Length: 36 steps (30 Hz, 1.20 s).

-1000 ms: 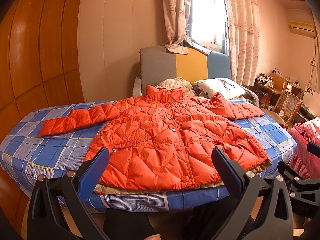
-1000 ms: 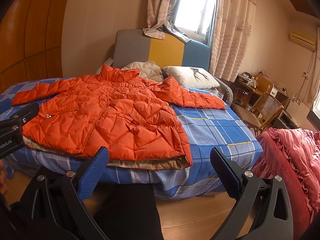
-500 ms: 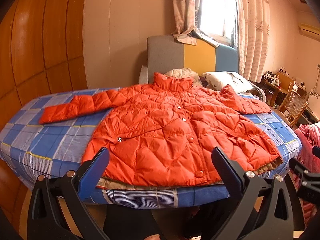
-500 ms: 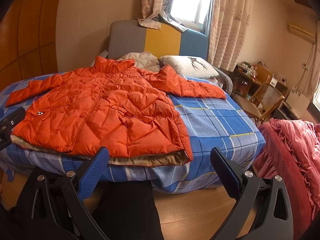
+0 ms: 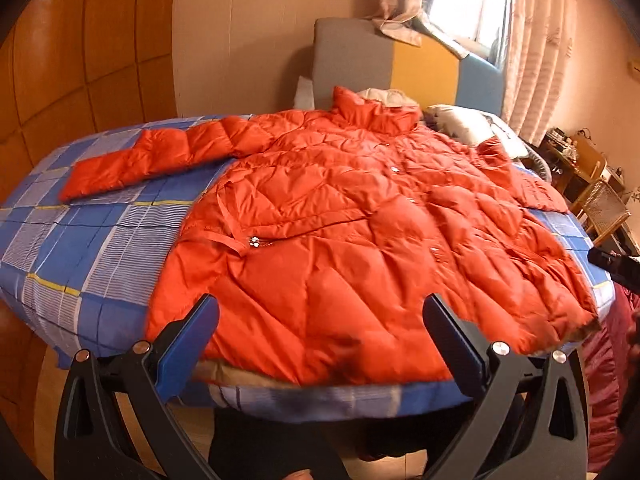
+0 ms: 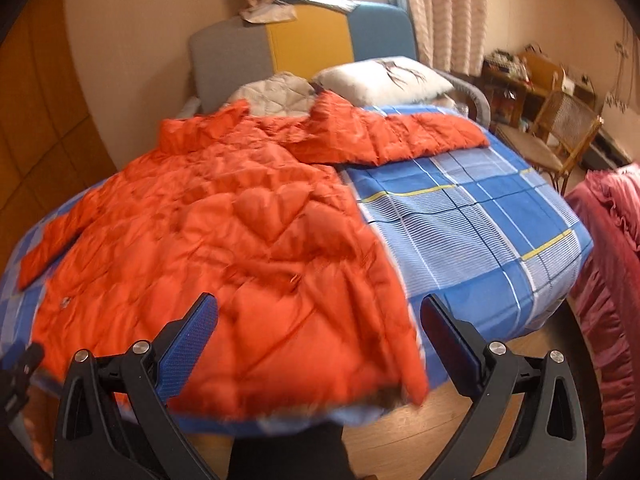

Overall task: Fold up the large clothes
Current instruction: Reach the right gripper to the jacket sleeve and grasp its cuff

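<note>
A: Jacket first: where does the orange quilted puffer jacket (image 5: 360, 232) lie?

B: Spread flat, front up, on the blue checked bedsheet (image 6: 472, 232), sleeves out left and right, hem at the near edge.

A: Claws?

B: Left gripper (image 5: 320, 344) and right gripper (image 6: 318, 342) both released, jaws wide, just short of the hem.
</note>
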{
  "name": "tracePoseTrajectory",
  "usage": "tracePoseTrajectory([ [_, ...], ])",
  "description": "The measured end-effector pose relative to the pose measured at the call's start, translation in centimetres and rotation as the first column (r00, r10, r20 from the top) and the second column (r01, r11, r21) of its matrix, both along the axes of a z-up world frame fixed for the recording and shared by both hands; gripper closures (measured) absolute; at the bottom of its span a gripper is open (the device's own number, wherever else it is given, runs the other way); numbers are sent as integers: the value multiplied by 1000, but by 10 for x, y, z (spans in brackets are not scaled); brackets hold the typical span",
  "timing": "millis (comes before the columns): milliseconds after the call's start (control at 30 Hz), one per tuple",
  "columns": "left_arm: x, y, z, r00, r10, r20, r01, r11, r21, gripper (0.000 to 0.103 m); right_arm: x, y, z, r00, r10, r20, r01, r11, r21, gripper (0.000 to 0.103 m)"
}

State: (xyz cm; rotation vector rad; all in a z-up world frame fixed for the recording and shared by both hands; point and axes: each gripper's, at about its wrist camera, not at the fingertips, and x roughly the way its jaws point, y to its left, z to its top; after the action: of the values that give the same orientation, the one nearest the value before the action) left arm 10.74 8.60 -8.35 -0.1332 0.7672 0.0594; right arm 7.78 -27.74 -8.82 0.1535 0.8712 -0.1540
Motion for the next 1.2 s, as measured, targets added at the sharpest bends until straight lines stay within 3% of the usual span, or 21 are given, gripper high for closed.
tracePoseTrajectory([
  [333, 49, 40, -20, 993, 102, -60, -102, 995, 11, 2, 109, -80, -34, 981, -177, -78, 176, 984, -8, 13],
  [633, 94, 43, -27, 991, 71, -118, -71, 997, 8, 2, 196, -150, -75, 927, -324, -187, 321, 946, -50, 21],
  [933, 168, 24, -27, 990, 30, -138, -24, 999, 43, 2, 271, -215, -95, 858, -462, -225, 448, 887, -114, 28],
  [1100, 200, 7, -28, 991, 6, -132, 7, 996, 94, 2, 298, -232, -99, 845, -488, -218, 475, 873, -114, 28],
  [1200, 215, 2, -32, 991, -13, -136, 26, 995, 93, 2, 311, -240, -102, 845, -491, -213, 479, 871, -107, 39],
])
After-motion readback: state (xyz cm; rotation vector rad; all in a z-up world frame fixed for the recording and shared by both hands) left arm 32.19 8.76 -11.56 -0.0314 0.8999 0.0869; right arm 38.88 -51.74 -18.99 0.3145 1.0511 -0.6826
